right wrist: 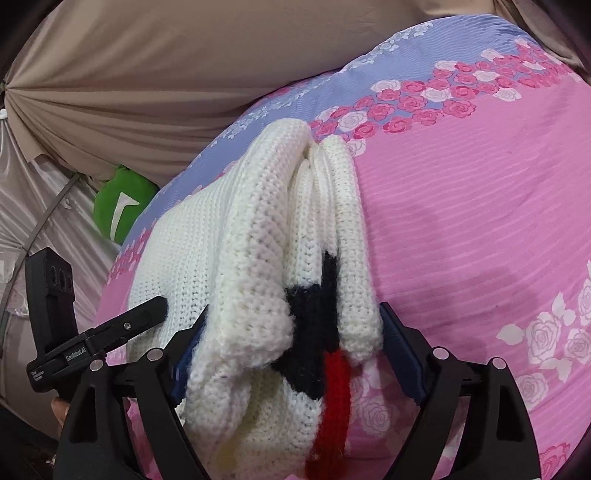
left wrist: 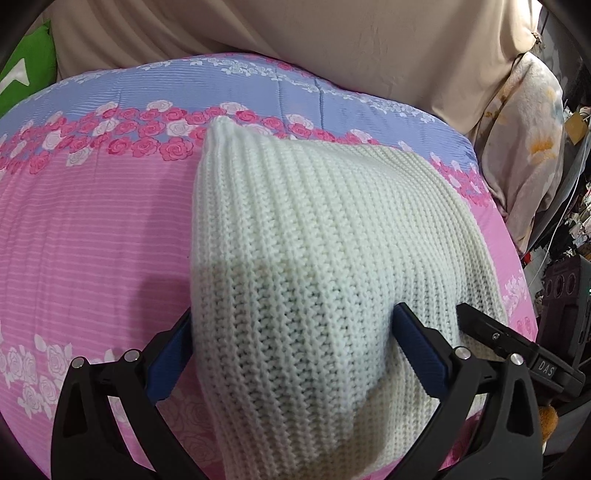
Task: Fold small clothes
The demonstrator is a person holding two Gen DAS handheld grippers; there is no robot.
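A cream-white knitted sweater [left wrist: 295, 229] lies folded in a thick bundle on the pink and blue rose-print bedspread [left wrist: 92, 229]. My left gripper [left wrist: 295, 310] stands wide open at the near end of the bundle, with knit between its blue pads and also past the right one. In the right wrist view the sweater [right wrist: 258, 240] shows its stacked folds, with a black patch and a red stripe at the near end. My right gripper [right wrist: 295, 308] is open around that end, and its pads stand at the sides of the folds without squeezing them.
Beige fabric [left wrist: 332, 33] rises behind the bed. A green cushion [right wrist: 122, 206] sits at the bed's far corner. A floral cloth [left wrist: 524, 147] and clutter stand off the bed's right side. One finger [left wrist: 491, 332] of the other gripper reaches in beside the sweater.
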